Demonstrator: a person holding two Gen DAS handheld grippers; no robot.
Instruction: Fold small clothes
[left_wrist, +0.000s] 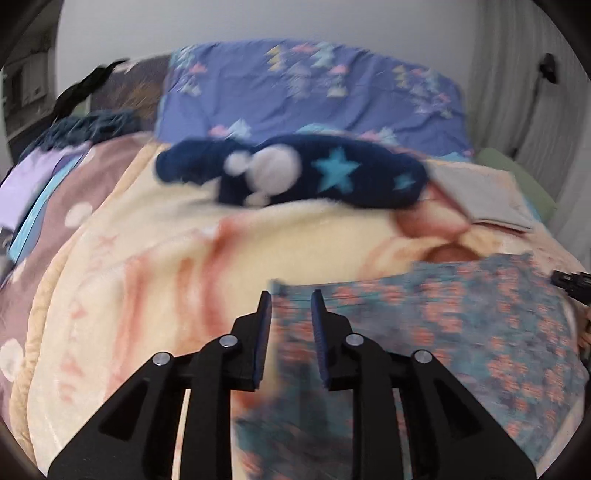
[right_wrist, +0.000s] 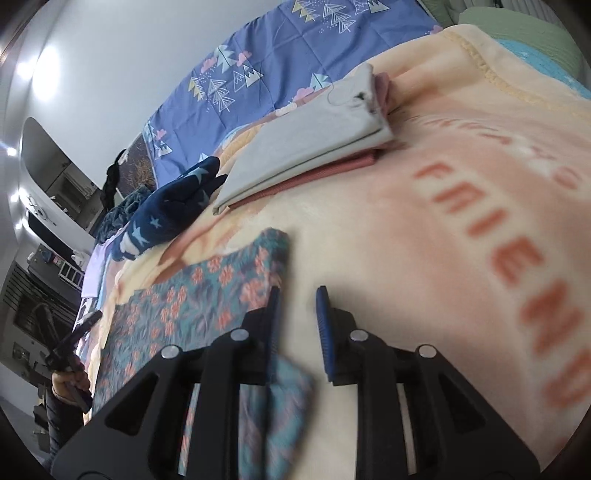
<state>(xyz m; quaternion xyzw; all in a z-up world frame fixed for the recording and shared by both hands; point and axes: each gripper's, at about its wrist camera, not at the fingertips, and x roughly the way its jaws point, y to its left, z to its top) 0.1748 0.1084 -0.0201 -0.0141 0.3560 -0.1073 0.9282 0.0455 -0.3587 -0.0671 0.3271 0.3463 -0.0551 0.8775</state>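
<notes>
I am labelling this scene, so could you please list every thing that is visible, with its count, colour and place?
floral garment: one, teal with coral flowers, flat on blanket, nearest both grippers
navy garment: one, dark blue with stars, far on blanket
folded clothes: one stack, grey over pink, behind floral garment
blanket: one, cream with orange lettering, covers bed
bedsheet: one, blue with tree print, by wall
left gripper: black, jaws open at garment's corner
right gripper: black, jaws open at garment's edge

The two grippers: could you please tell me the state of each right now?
Left gripper: jaws open, gripping nothing; the floral cloth lies loose beneath them.
Right gripper: jaws open, holding nothing.
</notes>
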